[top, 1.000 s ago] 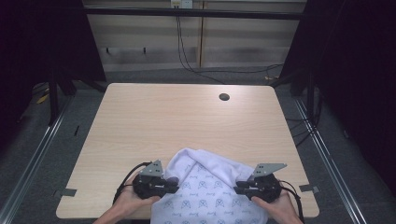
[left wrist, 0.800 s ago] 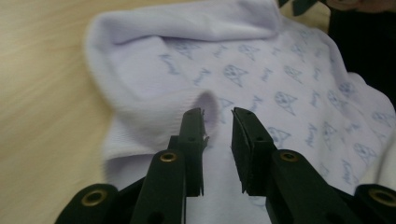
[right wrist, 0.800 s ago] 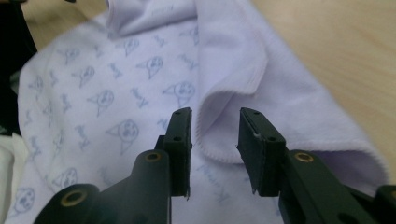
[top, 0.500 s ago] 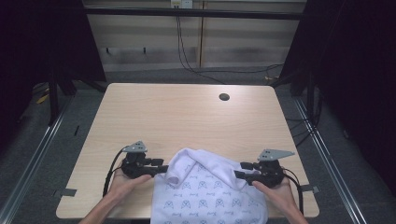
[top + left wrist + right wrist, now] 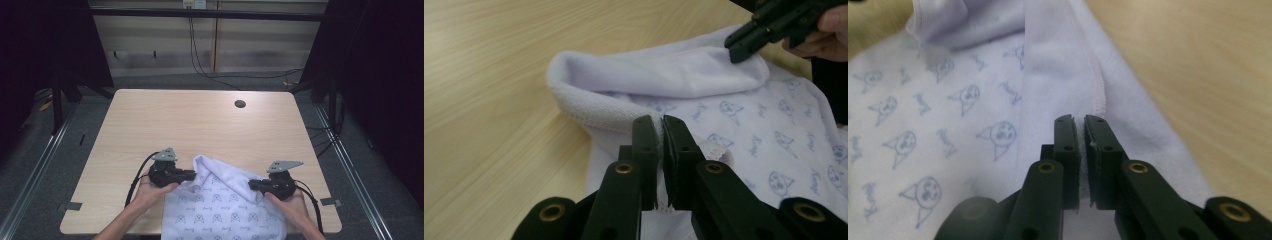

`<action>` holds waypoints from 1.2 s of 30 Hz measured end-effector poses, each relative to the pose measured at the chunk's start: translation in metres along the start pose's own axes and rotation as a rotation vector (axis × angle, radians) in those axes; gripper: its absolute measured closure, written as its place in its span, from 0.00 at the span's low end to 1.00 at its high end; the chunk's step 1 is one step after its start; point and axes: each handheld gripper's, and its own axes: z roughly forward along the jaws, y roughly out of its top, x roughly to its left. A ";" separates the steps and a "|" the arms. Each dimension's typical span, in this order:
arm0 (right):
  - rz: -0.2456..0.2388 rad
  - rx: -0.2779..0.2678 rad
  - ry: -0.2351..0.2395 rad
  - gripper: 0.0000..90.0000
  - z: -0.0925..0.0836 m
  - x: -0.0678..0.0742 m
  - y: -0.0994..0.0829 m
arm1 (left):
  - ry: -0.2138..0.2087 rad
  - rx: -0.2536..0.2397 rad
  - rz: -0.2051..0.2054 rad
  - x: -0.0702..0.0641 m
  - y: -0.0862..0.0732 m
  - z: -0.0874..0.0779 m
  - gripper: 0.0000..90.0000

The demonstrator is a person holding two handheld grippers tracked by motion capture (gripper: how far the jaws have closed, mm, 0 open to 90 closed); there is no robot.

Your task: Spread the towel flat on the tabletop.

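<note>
A white cloth (image 5: pixel 220 200) printed with small blue figures lies at the table's near edge, its far part folded over. My left gripper (image 5: pixel 194 175) is at the cloth's left edge; in the left gripper view its jaws (image 5: pixel 660 122) have just been closing and now pinch the stitched hem of the cloth (image 5: pixel 664 75). My right gripper (image 5: pixel 251 185) is at the cloth's right side; its jaws (image 5: pixel 1078 120) have also just been closing and hold the seamed edge of the cloth (image 5: pixel 948 100). The right gripper (image 5: pixel 744 42) also appears far off in the left gripper view.
The light wooden table (image 5: pixel 200 125) has a round cable hole (image 5: pixel 240 104) near its far right. Dark frame posts stand at both sides, and cables (image 5: pixel 200 55) hang down the wall behind. Grey floor surrounds the table.
The left gripper, drawn back to the left half a second ago, has come right onto the cloth's edge. Both pairs of jaws stood wider then and are now pinched on the cloth.
</note>
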 end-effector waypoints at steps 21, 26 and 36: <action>0.024 -0.039 -0.062 0.97 -0.023 -0.013 -0.009 | 0.004 0.065 -0.080 0.004 -0.028 -0.008 0.52; 0.041 -0.065 -0.075 0.97 -0.034 -0.016 -0.012 | 0.032 0.106 -0.022 -0.006 -0.025 0.008 0.79; 0.075 -0.199 -0.110 0.97 -0.075 -0.029 -0.002 | 0.086 -0.030 -0.006 0.002 -0.003 -0.044 0.96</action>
